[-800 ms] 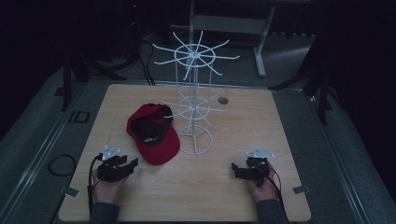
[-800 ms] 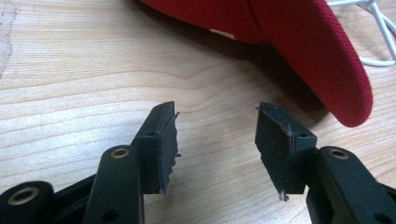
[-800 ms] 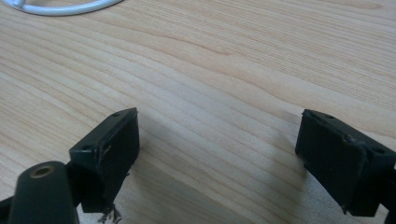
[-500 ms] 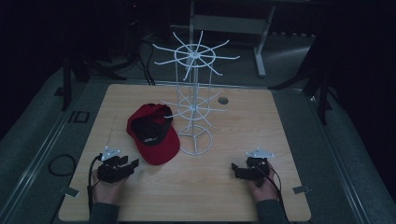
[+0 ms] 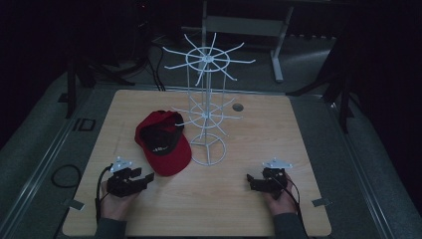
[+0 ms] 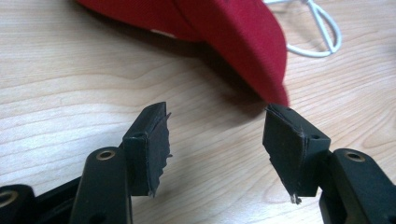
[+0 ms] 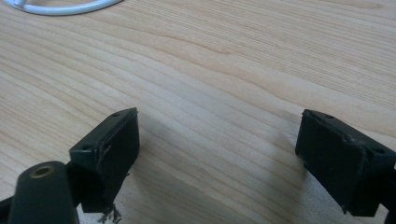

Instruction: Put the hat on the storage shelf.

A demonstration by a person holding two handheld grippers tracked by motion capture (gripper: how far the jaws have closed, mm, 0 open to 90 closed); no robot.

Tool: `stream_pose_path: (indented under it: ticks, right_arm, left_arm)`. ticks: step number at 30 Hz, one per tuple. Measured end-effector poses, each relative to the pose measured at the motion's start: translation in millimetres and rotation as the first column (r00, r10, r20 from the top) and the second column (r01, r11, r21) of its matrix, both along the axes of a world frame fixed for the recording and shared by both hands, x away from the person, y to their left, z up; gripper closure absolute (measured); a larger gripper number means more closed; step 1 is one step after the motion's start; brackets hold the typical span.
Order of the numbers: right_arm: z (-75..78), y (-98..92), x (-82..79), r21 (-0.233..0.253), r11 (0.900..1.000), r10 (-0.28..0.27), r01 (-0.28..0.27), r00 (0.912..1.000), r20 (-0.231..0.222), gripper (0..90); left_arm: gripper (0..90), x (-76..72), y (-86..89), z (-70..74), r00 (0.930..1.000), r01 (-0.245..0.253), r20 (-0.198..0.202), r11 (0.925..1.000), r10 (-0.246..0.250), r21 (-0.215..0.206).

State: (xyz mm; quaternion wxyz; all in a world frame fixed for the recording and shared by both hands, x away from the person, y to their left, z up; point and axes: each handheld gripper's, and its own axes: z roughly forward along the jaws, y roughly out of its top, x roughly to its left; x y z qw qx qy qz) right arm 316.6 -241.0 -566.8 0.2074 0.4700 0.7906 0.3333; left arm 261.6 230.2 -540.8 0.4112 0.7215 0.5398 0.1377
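Two tools, both with jaws apart and empty, unmoved since 0.8 s ago: left tool (image 5: 130, 181) just short of red cap (image 5: 164, 144) brim on desk (image 5: 239, 209), right tool (image 5: 263, 183) idle. No grasp begun.

My cap (image 5: 163, 143) is red, with a black inner lining and a small patch of white lettering on its front; the brim, seen from my left gripper view, is the same solid red (image 6: 233, 42). The wire rack (image 5: 208, 112) beside it is white throughout, ring base and prongs alike. My table (image 5: 239, 199) is pale blond wood with fine darker grain lines running across it, and carries a small grey disc (image 5: 238, 107) near its far edge. My left gripper (image 5: 142, 180) and my right gripper (image 5: 250, 181) are black, each topped with a light grey plate, with brass-coloured screw holes at the jaws. The surrounding floor is dull grey-green.
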Motion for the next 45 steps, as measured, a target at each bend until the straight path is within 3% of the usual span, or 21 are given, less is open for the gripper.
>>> stream_pose_path:
  ticks: [6,12,14,23,32,36,39,42,45]
  right_arm:
    - [0.0,0.0,0.0,0.0,1.0,0.0,0.0,1.0,0.001,13.4]
    - [0.0,0.0,0.0,0.0,1.0,0.0,0.0,1.0,0.0,13.4]
    - [0.0,-0.1,0.0,0.0,1.0,0.0,0.0,1.0,0.0,13.4]
    - [0.0,0.0,-0.1,0.0,1.0,-0.001,0.001,1.0,-0.001,13.4]
    - [0.0,0.0,-0.1,0.001,1.0,-0.001,0.001,1.0,-0.001,13.4]
    - [0.0,0.0,-0.1,0.0,1.0,-0.001,0.001,1.0,-0.001,13.4]
    - [0.0,0.1,-0.1,0.001,1.0,-0.001,0.001,1.0,-0.001,13.4]
    - [0.0,0.0,-0.1,0.0,1.0,-0.001,0.001,1.0,-0.001,13.4]
    - [0.0,0.0,-0.1,0.0,1.0,-0.001,0.001,1.0,-0.001,13.4]
  left_arm:
    - [39.7,3.2,-9.0,6.1,0.9997,0.023,0.009,0.9995,-0.023,-0.02]
    - [40.1,16.5,-22.7,2.8,0.9997,0.024,-0.004,0.9991,-0.024,-0.035]
    - [40.3,21.6,-26.2,0.2,0.9998,0.012,-0.015,0.9981,-0.013,-0.061]
    - [38.8,44.2,-34.7,-16.0,0.995,-0.046,-0.093,0.994,0.037,-0.1]
    - [46.9,60.7,-36.2,-20.3,0.9896,-0.065,-0.137,0.984,0.042,-0.166]
    - [57.1,64.3,-37.6,-21.6,0.987,-0.058,-0.158,0.9821,0.029,-0.179]
    - [64.2,64.9,-36.3,-20.9,0.9865,-0.056,-0.163,0.9731,0.02,-0.223]
    - [69.0,64.8,-33.5,-20.2,0.9844,-0.075,-0.172,0.9722,0.037,-0.222]
    - [72.5,64.8,-28.3,-20.5,0.9816,-0.093,-0.186,0.9602,0.045,-0.263]
